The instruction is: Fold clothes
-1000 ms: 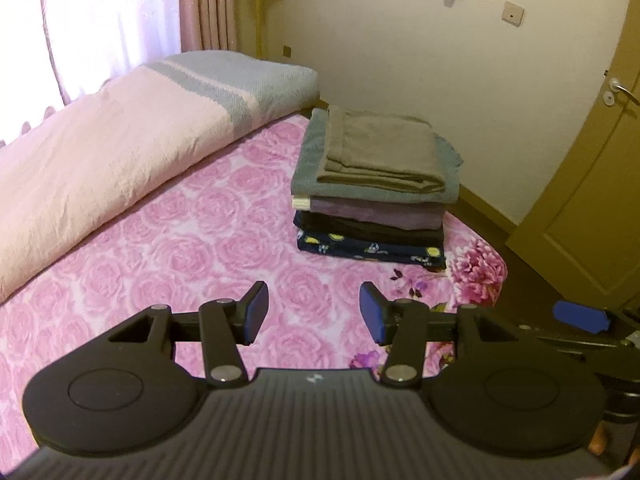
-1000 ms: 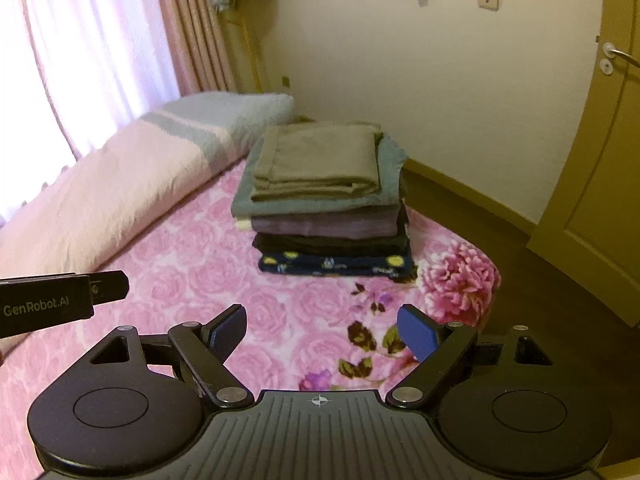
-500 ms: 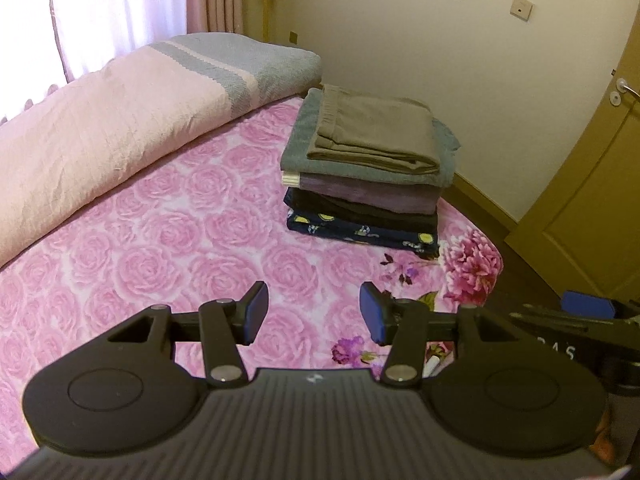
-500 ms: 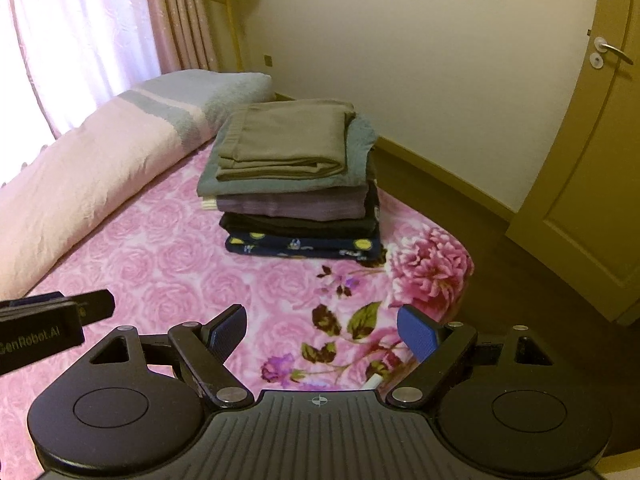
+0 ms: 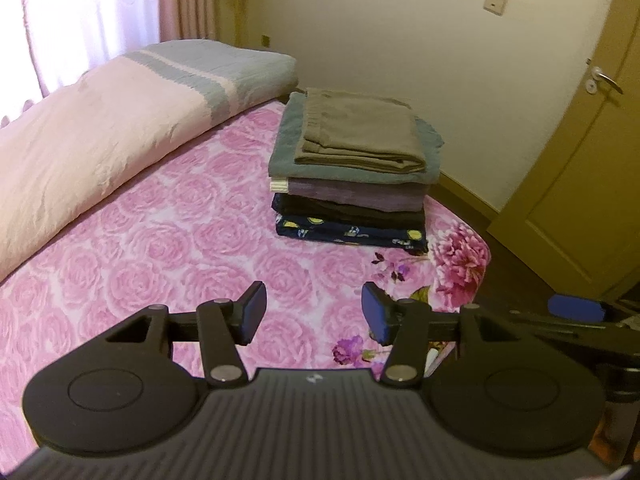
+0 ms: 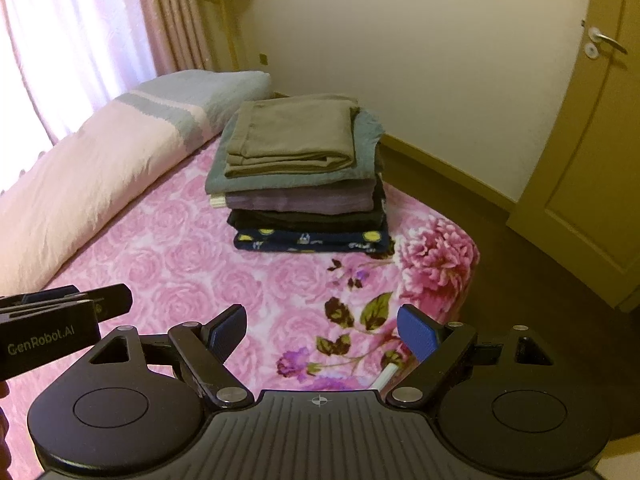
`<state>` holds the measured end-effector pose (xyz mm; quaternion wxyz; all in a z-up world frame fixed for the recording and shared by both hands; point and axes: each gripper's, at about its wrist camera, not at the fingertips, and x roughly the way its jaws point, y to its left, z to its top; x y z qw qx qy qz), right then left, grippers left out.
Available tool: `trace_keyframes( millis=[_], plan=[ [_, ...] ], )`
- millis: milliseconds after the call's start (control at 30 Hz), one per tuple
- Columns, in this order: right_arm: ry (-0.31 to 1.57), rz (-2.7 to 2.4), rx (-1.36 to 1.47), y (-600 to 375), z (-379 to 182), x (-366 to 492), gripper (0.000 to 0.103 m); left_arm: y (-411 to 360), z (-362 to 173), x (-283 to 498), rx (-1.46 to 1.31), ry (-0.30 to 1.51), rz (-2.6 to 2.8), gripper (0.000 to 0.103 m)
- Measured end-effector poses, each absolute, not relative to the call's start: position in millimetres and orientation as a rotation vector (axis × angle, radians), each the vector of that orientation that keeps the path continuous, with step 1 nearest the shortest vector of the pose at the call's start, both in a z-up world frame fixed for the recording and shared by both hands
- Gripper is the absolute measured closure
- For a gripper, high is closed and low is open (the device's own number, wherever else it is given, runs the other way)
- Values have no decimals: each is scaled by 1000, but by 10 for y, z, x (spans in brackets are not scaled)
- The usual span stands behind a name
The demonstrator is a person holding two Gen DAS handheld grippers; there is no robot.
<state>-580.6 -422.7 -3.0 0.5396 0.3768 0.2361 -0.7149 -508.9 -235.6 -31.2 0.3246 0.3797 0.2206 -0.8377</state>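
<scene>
Left wrist view, left claw (image 5: 314,314) opening, empty, right claw (image 6: 323,330) spread, folded clothes stack (image 5: 354,172) on bed (image 5: 160,248).

Between both grippers and the stack of folded clothes (image 5: 352,176) lies a bare stretch of rose-patterned bed (image 5: 168,240), open to a pass. The stack stands tall near the bed's far right corner, blocking the way ahead. Along the left, a rolled pink-and-grey quilt (image 5: 100,136) forms a long barrier under the curtain (image 6: 176,20). Right of the stack the bed ends and open floor (image 6: 520,280) runs to the wall (image 6: 400,40) and closed door (image 6: 592,160).
</scene>
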Motion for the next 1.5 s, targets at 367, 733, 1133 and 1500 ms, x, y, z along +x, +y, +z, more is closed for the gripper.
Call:
trace_keyframes(
  millis=[367,733,1133,1500],
  plan=[
    [502,-1784,950,-4089,-15,-5425,18,-2484,-261,-4805,1041,529,-2272,54],
    [436,-1839,957,-3922,50,-5189,18,-2490,-258,-4614,1063,504,-2328,54],
    [483,-1839,981,-3953,-44,-5196,18,-2537,-383,-4661,1094,546,-2298,54],
    [512,-1771,1001,-4191,-157,-5385,18,-2637,-463,-4829,1083,577,-2240,54]
  ],
)
